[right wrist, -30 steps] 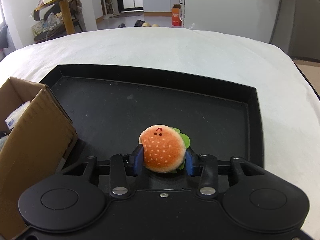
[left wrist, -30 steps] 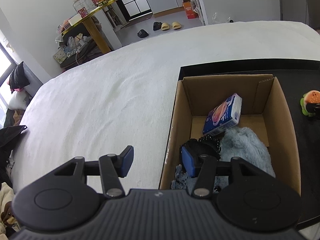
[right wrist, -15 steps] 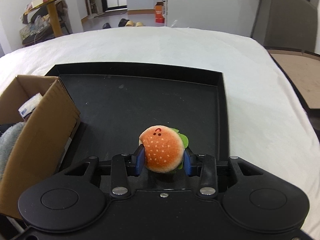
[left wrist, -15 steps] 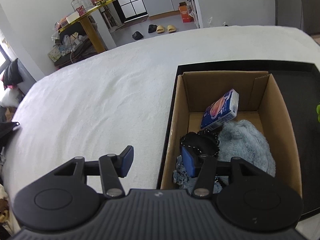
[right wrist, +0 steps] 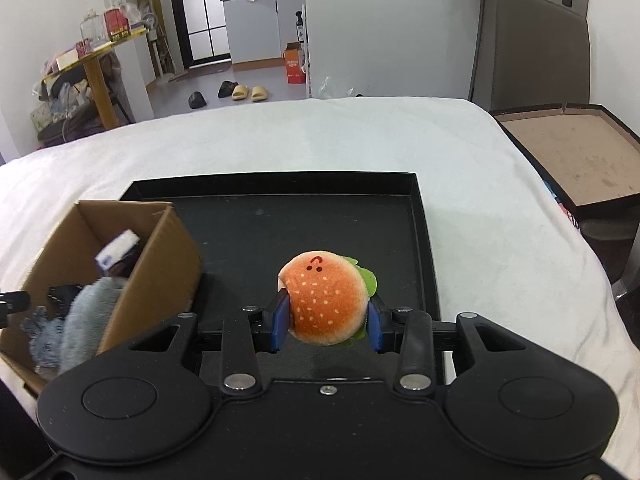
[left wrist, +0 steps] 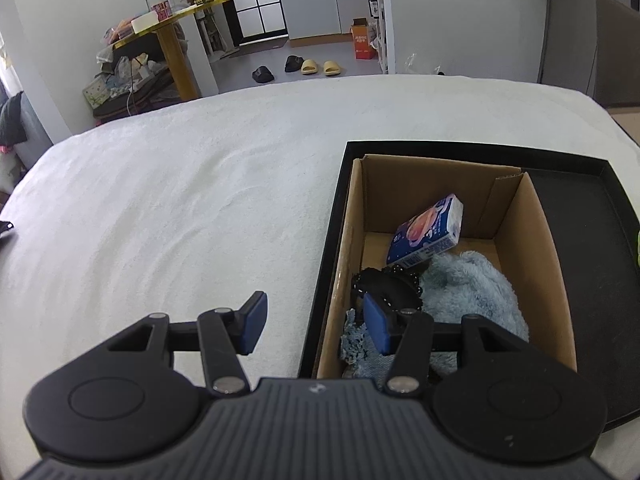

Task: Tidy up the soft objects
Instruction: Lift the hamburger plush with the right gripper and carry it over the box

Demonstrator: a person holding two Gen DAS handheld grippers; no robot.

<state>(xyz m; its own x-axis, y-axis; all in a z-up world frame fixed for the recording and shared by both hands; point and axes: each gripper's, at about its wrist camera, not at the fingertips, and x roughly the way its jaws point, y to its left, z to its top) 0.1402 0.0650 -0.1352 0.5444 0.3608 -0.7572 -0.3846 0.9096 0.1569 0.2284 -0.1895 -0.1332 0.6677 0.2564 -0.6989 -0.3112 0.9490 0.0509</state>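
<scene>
Right wrist view: right gripper (right wrist: 327,328) squeezes plush burger (right wrist: 326,302); it could catch the cardboard box (right wrist: 160,280) wall at left; left gripper (left wrist: 316,322) gapes empty

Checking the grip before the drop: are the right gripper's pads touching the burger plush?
Touching. The right wrist view shows both blue pads pressed into the sides of the burger plush, with the right gripper holding it above the black tray.

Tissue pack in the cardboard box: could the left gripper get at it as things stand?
Probably yes. The box is open-topped, the tissue pack lies on top against the far wall, and the left gripper is open and empty at the near rim.
</scene>
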